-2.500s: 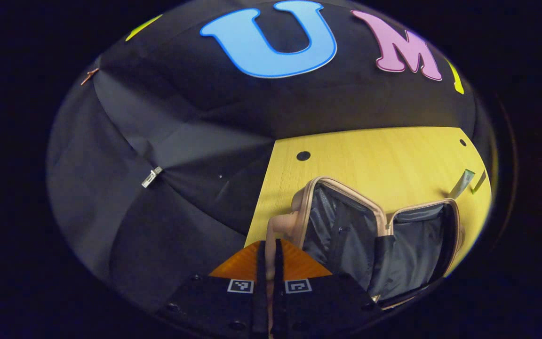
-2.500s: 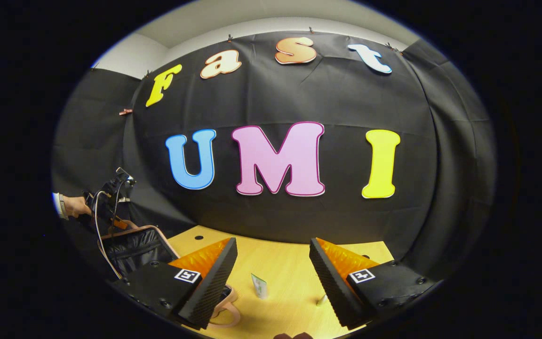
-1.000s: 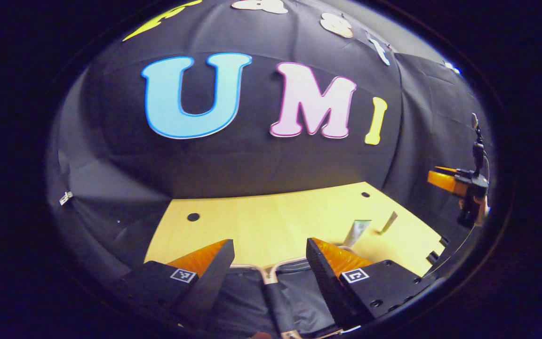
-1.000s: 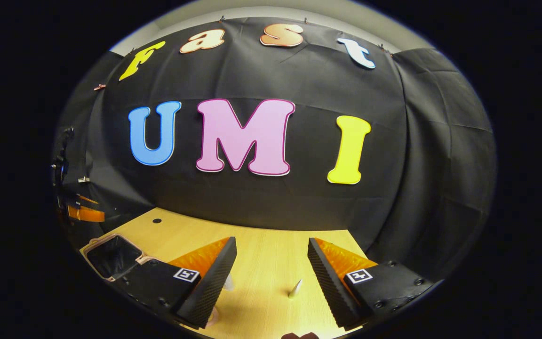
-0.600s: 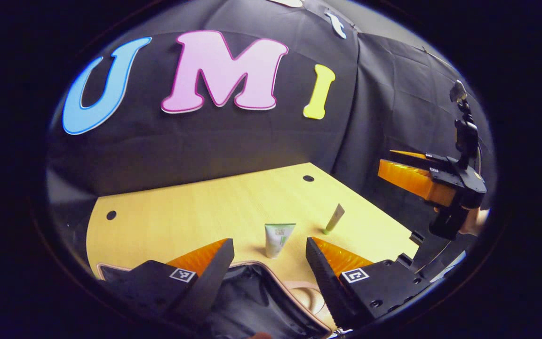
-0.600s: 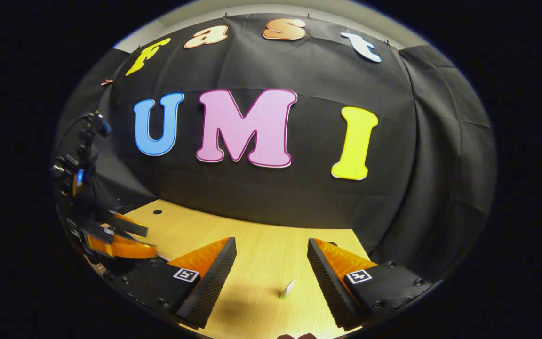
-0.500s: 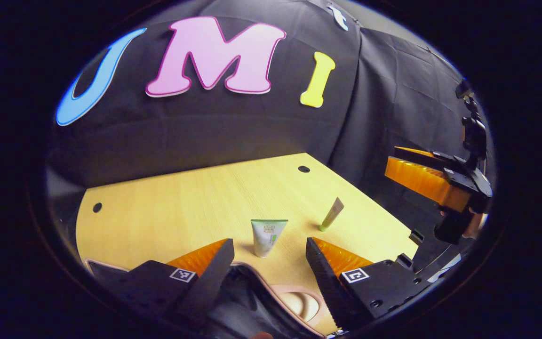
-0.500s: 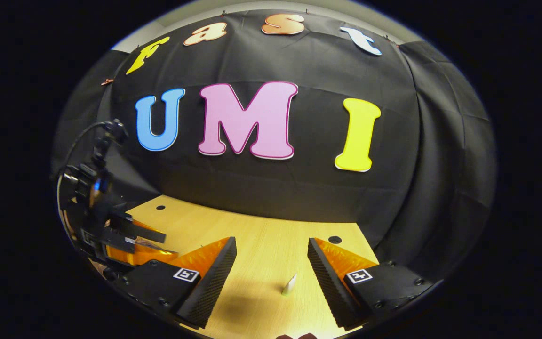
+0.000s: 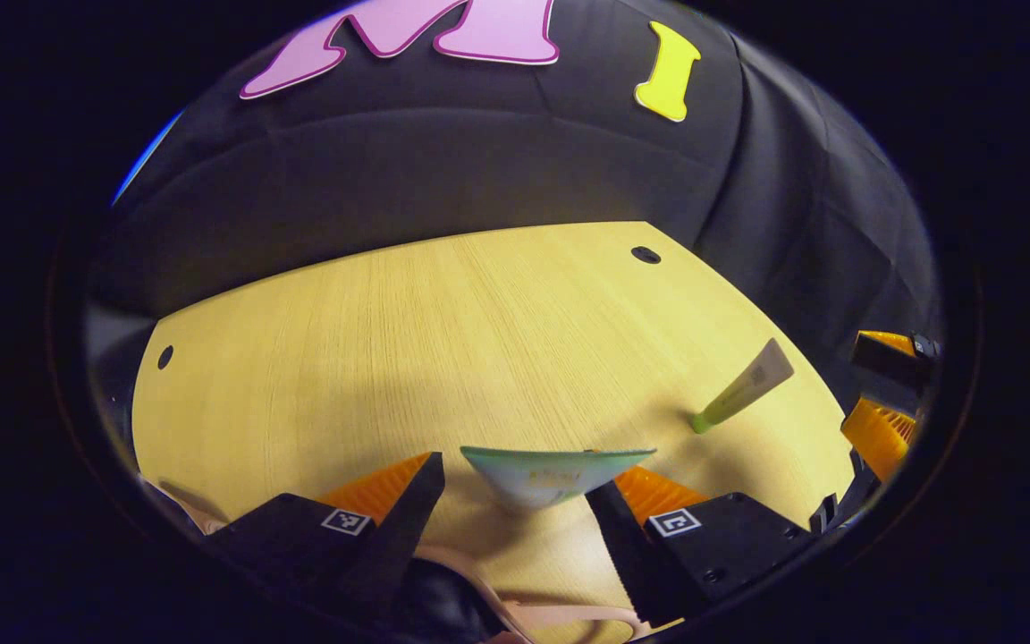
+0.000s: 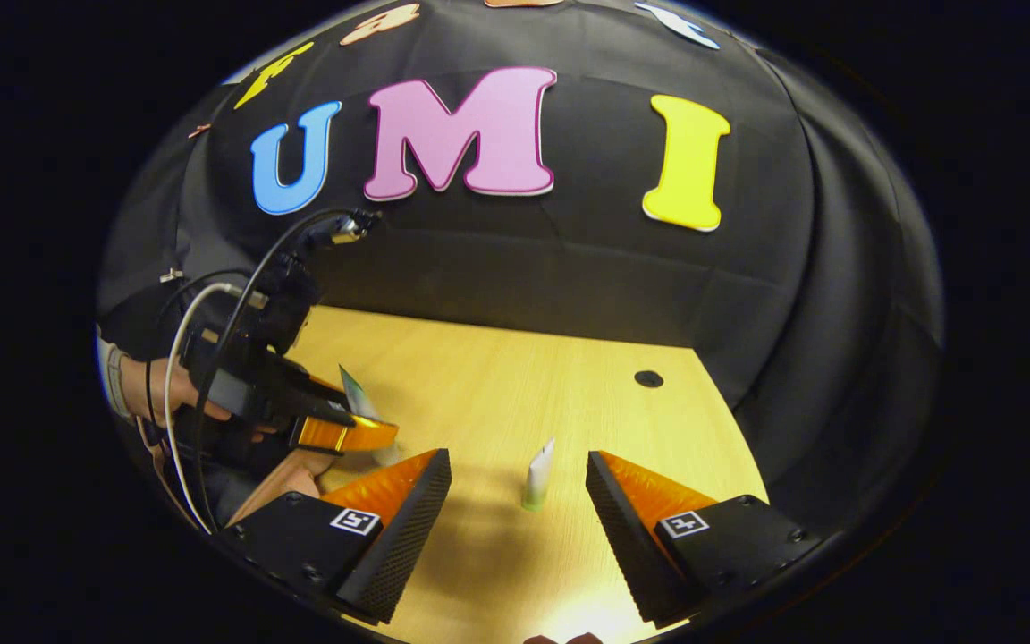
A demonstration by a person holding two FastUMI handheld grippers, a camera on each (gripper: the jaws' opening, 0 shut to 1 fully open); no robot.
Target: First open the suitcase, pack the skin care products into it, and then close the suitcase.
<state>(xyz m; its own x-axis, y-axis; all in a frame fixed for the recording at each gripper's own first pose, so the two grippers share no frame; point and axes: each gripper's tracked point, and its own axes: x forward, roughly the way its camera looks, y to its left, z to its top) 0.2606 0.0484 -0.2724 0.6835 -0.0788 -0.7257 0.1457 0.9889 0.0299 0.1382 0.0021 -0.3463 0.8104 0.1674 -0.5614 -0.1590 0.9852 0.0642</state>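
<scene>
In the left gripper view, the left gripper [image 9: 515, 501] has its jaws spread wide, and the flat crimped end of a wide green-and-white tube [image 9: 555, 471] sits between the two orange fingers [image 9: 381, 487], close to the camera. Whether either finger touches the tube cannot be told; nothing is pinched. Just below the fingers, at the near edge, the pink rim and dark lining of the suitcase [image 9: 515, 613] show, lying on the wooden table [image 9: 443, 340]. Farther right on the table a slim tube with a green cap [image 9: 741, 386] stands tilted on its cap, well apart from the wide tube.

In the right gripper view, the right gripper [image 10: 519, 519] is also released, its ribbed black fingers [image 10: 399, 537] held wide apart above the table [image 10: 524, 394]. The slim tube [image 10: 536, 476] stands on its cap between them, farther off, touched by neither. At the left of this view a hand [image 10: 153, 394] holds the left gripper [image 10: 336, 429], with cables looping above it. The tip of the wide tube [image 10: 354, 394] pokes up just beyond its orange finger, and a part of the pink suitcase [image 10: 278, 487] lies below it.
</scene>
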